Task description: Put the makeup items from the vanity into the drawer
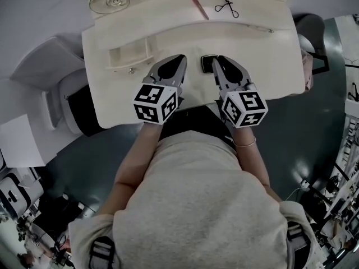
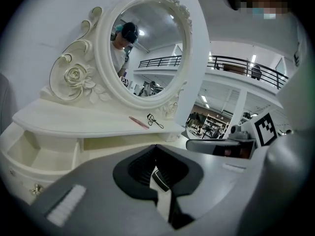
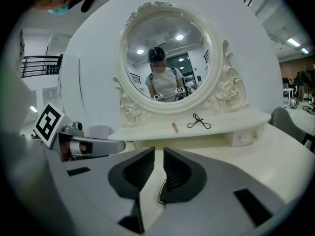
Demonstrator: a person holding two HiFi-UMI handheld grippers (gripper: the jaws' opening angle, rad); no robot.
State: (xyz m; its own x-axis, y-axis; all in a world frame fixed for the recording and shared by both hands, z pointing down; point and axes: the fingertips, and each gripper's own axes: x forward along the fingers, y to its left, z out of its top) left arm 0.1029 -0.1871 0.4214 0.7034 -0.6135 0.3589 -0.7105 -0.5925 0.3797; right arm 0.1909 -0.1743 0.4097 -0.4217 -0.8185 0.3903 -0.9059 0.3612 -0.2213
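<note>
Head view: eyelash curler [image 1: 227, 5] and pink stick [image 1: 199, 7] lie upper centre on the vanity shelf [image 1: 162, 10]; open drawer [image 1: 129, 54] centre-left. Left gripper view: left hand-held gripper [image 2: 155, 147] closed, empty. Right gripper view: right hand-held gripper [image 3: 158, 152] likewise; advise opening jaws before reaching the shelf.

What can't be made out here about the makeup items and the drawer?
- Black item on the tabletop: head view, right gripper covers its edge; kind unclear.
- Pink stick on the shelf: too small in every view to identify.
- Open drawer: left gripper view, near part hidden by left gripper body; head view washes out its inside.
</note>
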